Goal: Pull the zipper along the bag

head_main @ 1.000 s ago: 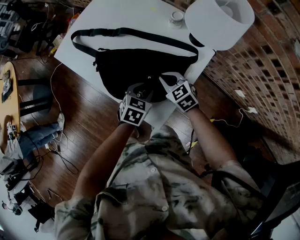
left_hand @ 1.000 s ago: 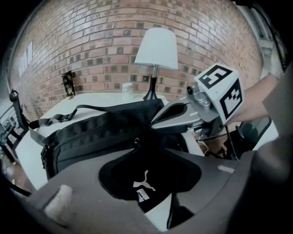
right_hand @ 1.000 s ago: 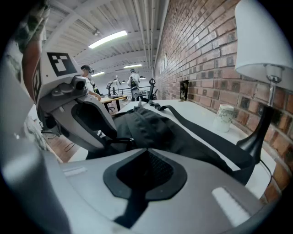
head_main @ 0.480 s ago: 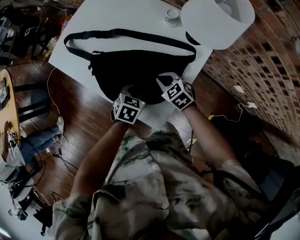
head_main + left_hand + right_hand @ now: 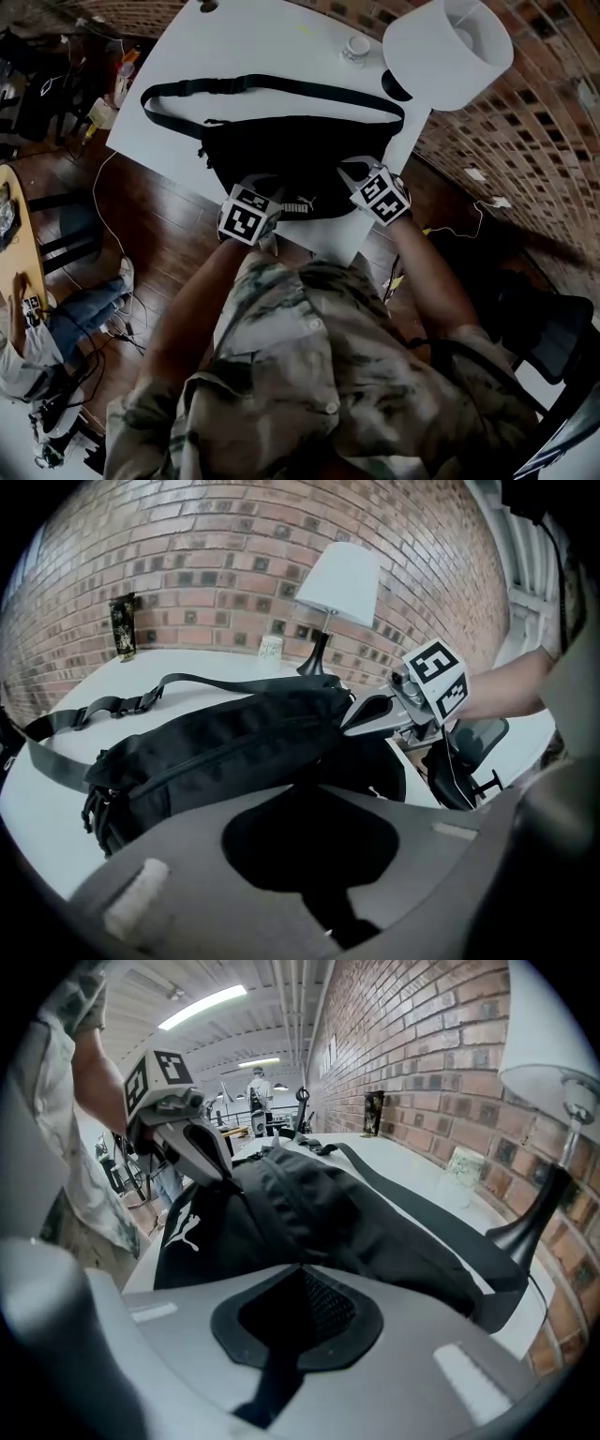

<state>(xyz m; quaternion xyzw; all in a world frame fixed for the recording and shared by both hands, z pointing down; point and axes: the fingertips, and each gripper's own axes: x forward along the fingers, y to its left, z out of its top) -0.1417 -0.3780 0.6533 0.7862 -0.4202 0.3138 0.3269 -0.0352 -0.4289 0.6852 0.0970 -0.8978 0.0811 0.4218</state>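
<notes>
A black waist bag (image 5: 291, 150) lies on the white table (image 5: 244, 37), its strap (image 5: 262, 84) looped behind it. My left gripper (image 5: 262, 185) is at the bag's near left edge. Its jaws are shut on a thin black piece at the zipper line, seemingly the zipper pull (image 5: 323, 892). In the right gripper view its fingertips (image 5: 225, 1176) pinch the top of the bag (image 5: 347, 1213). My right gripper (image 5: 354, 172) is shut on the bag's right end, with black fabric and mesh (image 5: 323, 1302) between its jaws. The left gripper view shows it at the bag's far end (image 5: 356, 719).
A white-shaded lamp (image 5: 448, 52) stands at the table's back right with a small cup (image 5: 356, 47) beside it. A dark can (image 5: 123, 628) stands near the brick wall. The table's near edge lies just under both grippers. A seated person (image 5: 28, 328) is at lower left on the wooden floor.
The left gripper's jaws, open over the bag a second ago, have closed at its near edge. The right gripper has kept its hold on the bag's right end.
</notes>
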